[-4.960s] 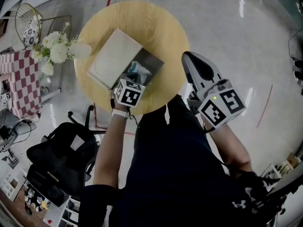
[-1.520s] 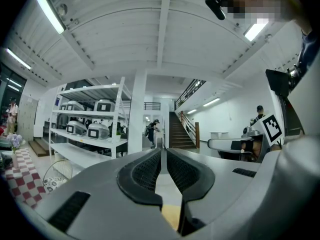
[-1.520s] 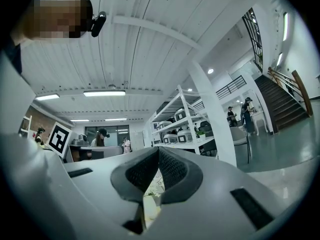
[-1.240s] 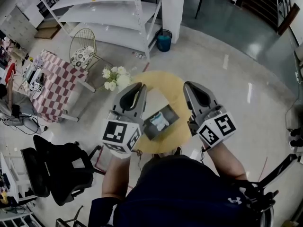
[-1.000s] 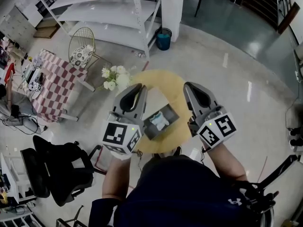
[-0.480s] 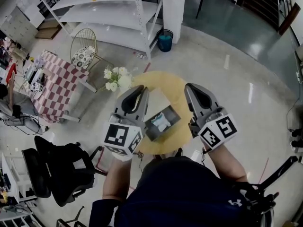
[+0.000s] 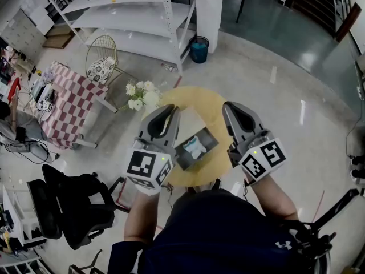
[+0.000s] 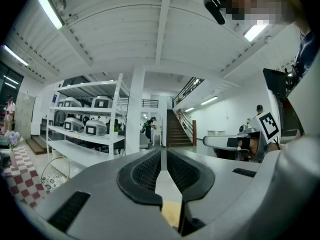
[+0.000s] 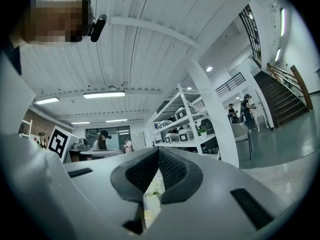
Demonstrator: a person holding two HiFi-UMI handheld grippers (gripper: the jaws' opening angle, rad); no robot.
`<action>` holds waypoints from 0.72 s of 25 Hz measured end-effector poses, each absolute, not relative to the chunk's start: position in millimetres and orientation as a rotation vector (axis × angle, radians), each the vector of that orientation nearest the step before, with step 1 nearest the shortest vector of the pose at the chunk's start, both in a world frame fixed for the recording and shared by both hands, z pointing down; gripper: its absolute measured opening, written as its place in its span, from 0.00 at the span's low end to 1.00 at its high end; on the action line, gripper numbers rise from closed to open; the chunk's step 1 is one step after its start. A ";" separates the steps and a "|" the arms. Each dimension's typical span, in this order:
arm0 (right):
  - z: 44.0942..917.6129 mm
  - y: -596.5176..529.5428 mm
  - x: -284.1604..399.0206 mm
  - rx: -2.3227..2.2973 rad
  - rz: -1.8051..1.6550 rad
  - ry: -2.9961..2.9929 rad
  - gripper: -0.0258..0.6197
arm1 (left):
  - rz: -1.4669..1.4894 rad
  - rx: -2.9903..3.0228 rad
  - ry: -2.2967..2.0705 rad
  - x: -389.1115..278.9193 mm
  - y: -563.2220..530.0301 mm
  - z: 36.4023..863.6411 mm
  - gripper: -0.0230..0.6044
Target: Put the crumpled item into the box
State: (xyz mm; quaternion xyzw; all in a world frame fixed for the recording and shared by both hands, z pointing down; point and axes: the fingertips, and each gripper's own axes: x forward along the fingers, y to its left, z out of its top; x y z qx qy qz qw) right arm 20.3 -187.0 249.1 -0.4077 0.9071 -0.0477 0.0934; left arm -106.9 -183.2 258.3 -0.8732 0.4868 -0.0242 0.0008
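Hovering over round yellow table [image 7: 201,99]: left gripper [image 7: 165,109], right gripper [image 7: 235,107] clenched, empty; white shelving [image 7: 131,16] beyond.

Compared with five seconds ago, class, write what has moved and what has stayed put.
The left tongs have lifted off the box and now hang shut and empty beside the right tongs, above the table. The crumpled item stays in the box; the right tongs stay raised.

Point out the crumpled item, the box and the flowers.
crumpled item [image 7: 194,146], head view, on its pale middle.
box [image 7: 183,160], head view, on the bare dark floor beside the item.
flowers [image 7: 142,98], head view, on the white blooms.
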 end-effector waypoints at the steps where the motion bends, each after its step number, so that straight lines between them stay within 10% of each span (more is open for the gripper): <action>1: 248.9 -186.7 19.5 -1.208 -0.141 2.693 0.04 | -0.077 -2.741 1.530 -107.5 -183.1 258.0 0.12; 18: 250.9 -178.5 11.1 -1.173 -0.149 2.724 0.04 | -0.054 -2.731 1.542 -111.6 -178.3 256.8 0.12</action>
